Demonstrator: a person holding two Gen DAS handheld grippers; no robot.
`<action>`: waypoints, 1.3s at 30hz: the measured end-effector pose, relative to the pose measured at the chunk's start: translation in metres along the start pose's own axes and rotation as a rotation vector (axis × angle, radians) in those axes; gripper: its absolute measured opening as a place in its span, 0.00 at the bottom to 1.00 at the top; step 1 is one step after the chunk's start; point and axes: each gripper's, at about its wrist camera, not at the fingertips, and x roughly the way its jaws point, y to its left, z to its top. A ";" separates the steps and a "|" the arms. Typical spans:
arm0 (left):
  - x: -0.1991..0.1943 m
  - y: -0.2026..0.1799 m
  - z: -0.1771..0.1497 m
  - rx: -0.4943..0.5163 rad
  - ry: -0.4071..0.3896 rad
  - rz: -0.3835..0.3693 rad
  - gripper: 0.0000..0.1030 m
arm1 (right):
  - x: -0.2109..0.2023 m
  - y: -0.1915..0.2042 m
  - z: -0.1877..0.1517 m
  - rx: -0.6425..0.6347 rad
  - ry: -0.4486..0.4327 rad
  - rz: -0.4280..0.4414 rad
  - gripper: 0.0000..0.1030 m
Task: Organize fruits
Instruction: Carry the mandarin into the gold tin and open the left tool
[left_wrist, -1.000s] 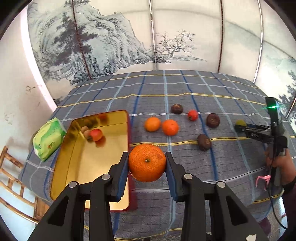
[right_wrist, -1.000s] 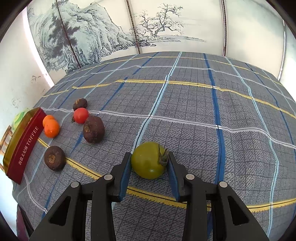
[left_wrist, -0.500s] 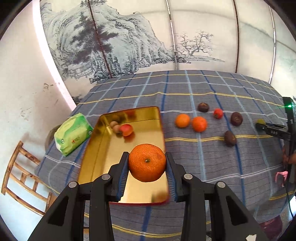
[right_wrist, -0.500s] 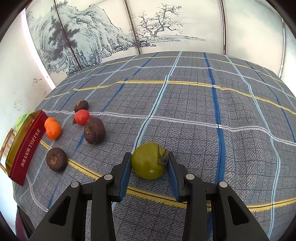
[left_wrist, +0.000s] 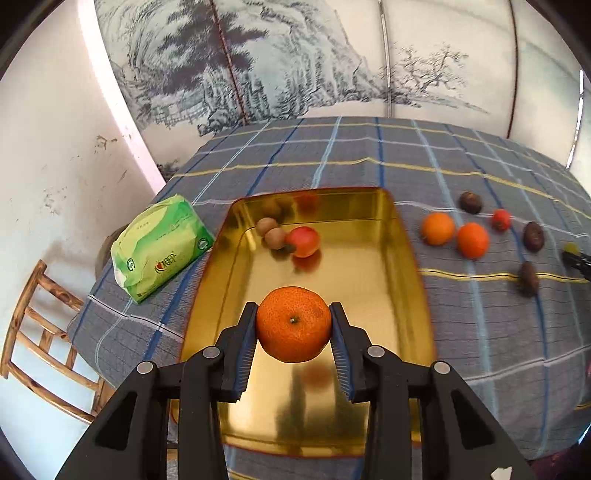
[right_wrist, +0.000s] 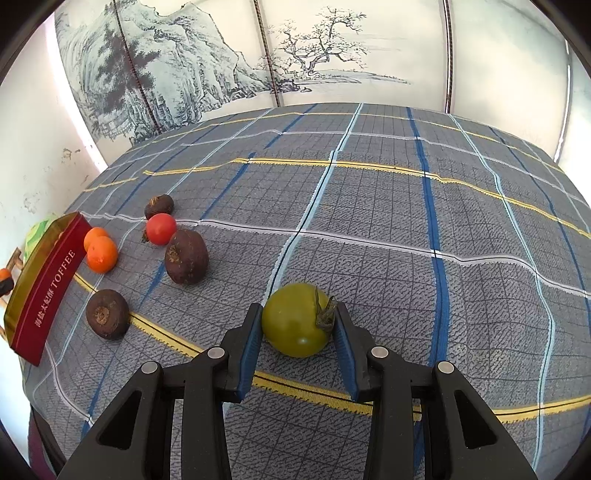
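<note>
Left gripper (left_wrist: 293, 325) is clamping a tangerine (left_wrist: 293, 324) over the gold tin (left_wrist: 399, 229); right gripper (right_wrist: 297, 321) is clamping a green tomato (right_wrist: 295, 319) on the tablecloth (right_wrist: 369, 221).

Look at the left edge of the right wrist view. The red side of the tin (right_wrist: 48, 280) says "TOFFEE" in gold letters, with small Chinese signs beside it, too small for you to read. In the left wrist view, the green pack (left_wrist: 159, 247) has a logo and print at middle left, too blurry to read.
</note>
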 end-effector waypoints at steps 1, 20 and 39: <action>0.005 0.004 0.001 -0.002 0.005 0.009 0.33 | 0.000 0.001 0.000 -0.004 0.001 -0.004 0.37; 0.066 0.036 0.010 0.005 0.061 0.077 0.33 | 0.002 0.005 0.000 -0.025 0.005 -0.032 0.37; 0.076 0.036 0.014 0.021 0.083 0.063 0.34 | 0.003 0.008 0.000 -0.034 0.006 -0.044 0.37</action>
